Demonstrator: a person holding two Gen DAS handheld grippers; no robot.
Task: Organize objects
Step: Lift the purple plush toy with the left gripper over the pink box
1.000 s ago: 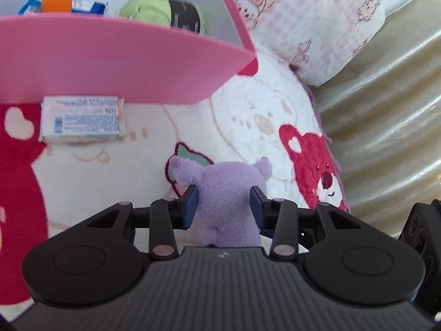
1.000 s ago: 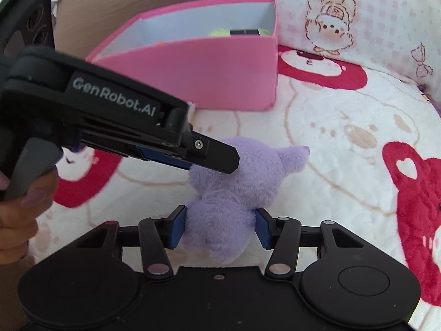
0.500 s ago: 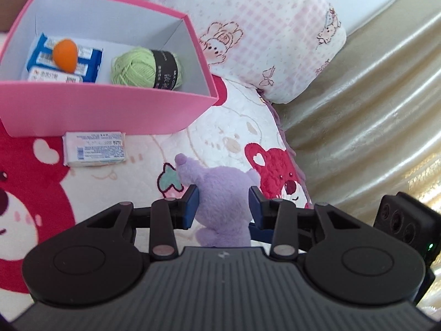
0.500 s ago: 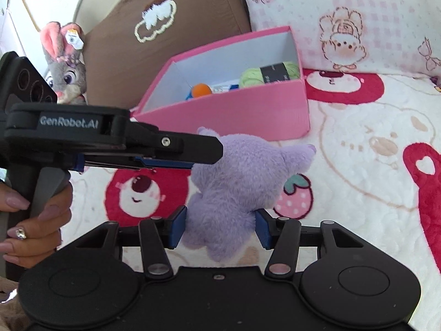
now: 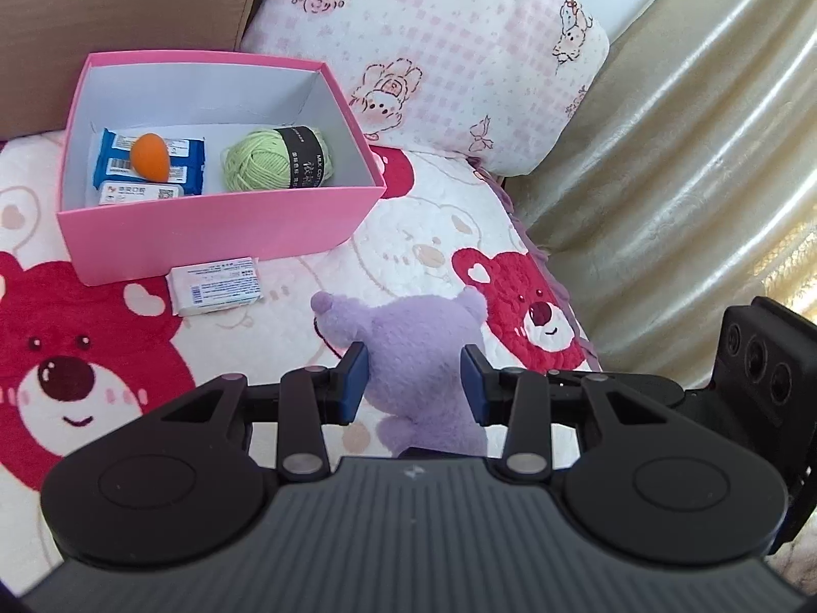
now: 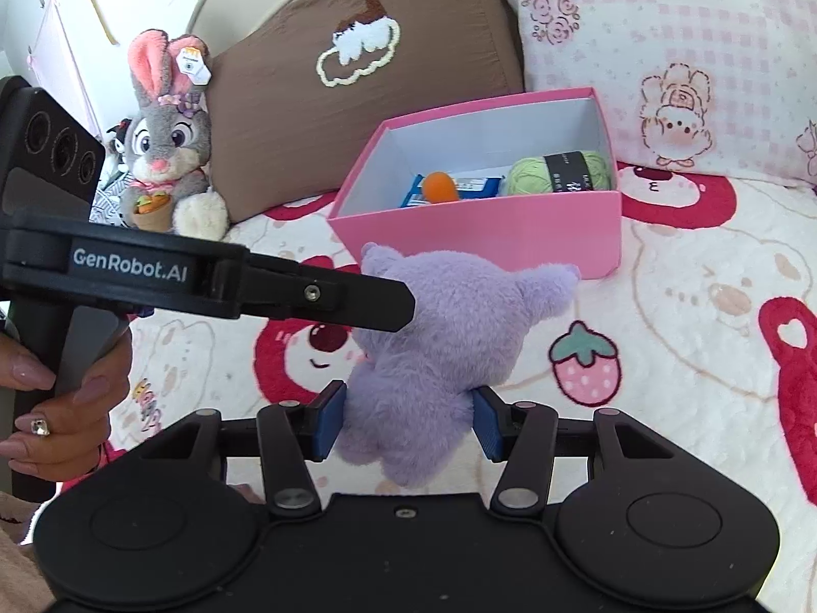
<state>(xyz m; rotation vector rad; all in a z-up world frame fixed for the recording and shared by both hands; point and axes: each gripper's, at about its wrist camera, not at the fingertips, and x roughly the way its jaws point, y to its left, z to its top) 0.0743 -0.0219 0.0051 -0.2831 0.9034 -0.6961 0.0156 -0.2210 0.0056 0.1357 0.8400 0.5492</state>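
A: Where's the purple plush toy (image 5: 416,357)?
B: Clamped between both pairs of pads, left hand-held gripper (image 5: 414,382) and right hand-held gripper (image 6: 408,421), above the bed (image 5: 418,255)
A: Next?
B: Probably carry it over the pink box (image 5: 204,225), then release

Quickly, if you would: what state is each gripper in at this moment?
Left gripper: closed on the purple plush toy.
Right gripper: closed on the same toy.

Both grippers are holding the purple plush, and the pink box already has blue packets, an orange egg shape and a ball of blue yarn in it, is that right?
Not quite: the yarn ball is light green, not blue, as the left wrist view shows. Otherwise yes: both the left gripper and right gripper clamp the purple plush, and the pink box holds the rest.
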